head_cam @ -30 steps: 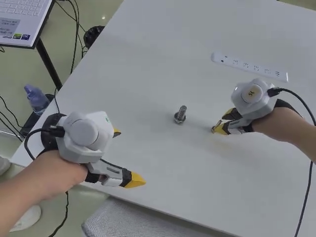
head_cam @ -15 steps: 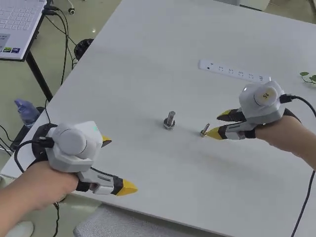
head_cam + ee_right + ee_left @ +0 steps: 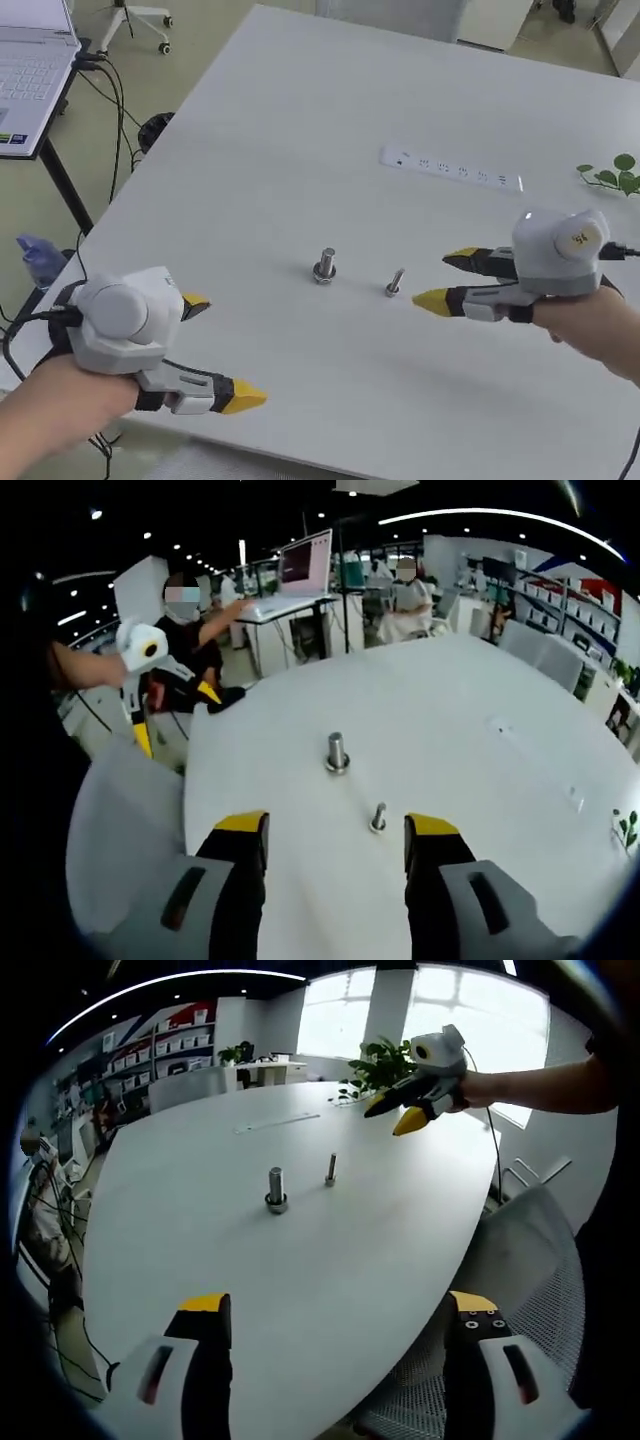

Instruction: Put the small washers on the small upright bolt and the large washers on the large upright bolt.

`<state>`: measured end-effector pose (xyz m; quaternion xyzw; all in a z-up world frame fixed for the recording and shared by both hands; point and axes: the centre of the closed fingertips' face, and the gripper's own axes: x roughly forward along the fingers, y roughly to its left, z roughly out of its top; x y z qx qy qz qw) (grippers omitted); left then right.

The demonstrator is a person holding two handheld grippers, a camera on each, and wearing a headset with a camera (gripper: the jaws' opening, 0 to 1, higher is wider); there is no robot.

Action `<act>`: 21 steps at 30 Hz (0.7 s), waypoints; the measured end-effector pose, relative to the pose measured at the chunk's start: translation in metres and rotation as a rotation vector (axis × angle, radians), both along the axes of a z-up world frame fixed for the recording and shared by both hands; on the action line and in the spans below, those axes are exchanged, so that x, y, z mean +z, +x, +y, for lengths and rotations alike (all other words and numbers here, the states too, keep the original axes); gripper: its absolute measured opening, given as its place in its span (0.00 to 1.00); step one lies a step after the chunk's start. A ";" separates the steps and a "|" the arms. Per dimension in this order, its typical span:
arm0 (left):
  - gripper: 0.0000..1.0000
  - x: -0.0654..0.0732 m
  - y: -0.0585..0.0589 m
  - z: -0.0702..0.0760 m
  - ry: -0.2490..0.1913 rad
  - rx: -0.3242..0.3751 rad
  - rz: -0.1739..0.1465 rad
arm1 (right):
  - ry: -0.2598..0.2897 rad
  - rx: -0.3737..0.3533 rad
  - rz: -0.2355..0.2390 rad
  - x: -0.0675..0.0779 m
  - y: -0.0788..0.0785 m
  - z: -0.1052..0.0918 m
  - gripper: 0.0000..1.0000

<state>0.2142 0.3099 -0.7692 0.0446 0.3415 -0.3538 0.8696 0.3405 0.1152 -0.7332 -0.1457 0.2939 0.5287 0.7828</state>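
Observation:
Two bolts stand upright on the white table [image 3: 300, 130]. The large bolt [image 3: 324, 266] has a wider ring at its base; the small bolt [image 3: 395, 283] stands just right of it. My right gripper [image 3: 445, 278] is open, its yellow tips a short way right of the small bolt, with nothing between them. In the right gripper view, the small bolt [image 3: 379, 817] sits just ahead of the open right gripper [image 3: 336, 826], the large bolt [image 3: 337, 753] beyond. My left gripper [image 3: 222, 348] hangs open and empty at the table's near left edge. In the left gripper view, both bolts [image 3: 275, 1189] [image 3: 330, 1169] stand ahead.
A white power strip [image 3: 450, 168] lies behind the bolts. Plant leaves [image 3: 608, 172] reach in at the right edge. A laptop [image 3: 30, 70] on a stand and cables are left of the table. A mesh chair [image 3: 520, 1250] stands at the near edge.
My right gripper has drawn back to the right from the small bolt, and its jaws have spread. The small bolt now stands free. The head view has shifted.

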 end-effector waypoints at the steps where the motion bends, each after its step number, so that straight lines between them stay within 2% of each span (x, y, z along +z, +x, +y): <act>1: 0.89 0.001 0.000 0.001 -0.002 0.003 -0.002 | 0.015 -0.010 -0.002 0.003 -0.003 -0.002 0.58; 4: 0.89 0.007 0.001 -0.001 -0.018 0.018 -0.005 | 0.045 -0.056 -0.012 0.008 -0.007 -0.009 0.62; 5: 0.90 0.009 0.001 -0.003 -0.042 0.032 0.000 | 0.056 -0.057 -0.018 0.010 -0.010 -0.010 0.64; 6: 0.90 0.015 0.004 -0.006 -0.080 0.049 -0.011 | 0.072 -0.068 -0.029 0.012 -0.013 -0.013 0.65; 10: 0.91 0.022 0.005 -0.007 -0.109 0.073 -0.022 | 0.119 -0.108 -0.022 0.014 -0.023 -0.025 0.67; 14: 0.91 0.020 0.002 -0.008 -0.088 0.066 -0.020 | 0.134 -0.146 -0.022 0.010 -0.029 -0.040 0.72; 18: 0.93 0.021 0.000 -0.011 -0.110 0.062 -0.021 | 0.143 -0.206 -0.048 0.010 -0.037 -0.054 0.77; 21: 0.92 0.019 -0.001 -0.013 -0.124 0.062 -0.015 | 0.128 -0.225 -0.052 0.001 -0.041 -0.064 0.80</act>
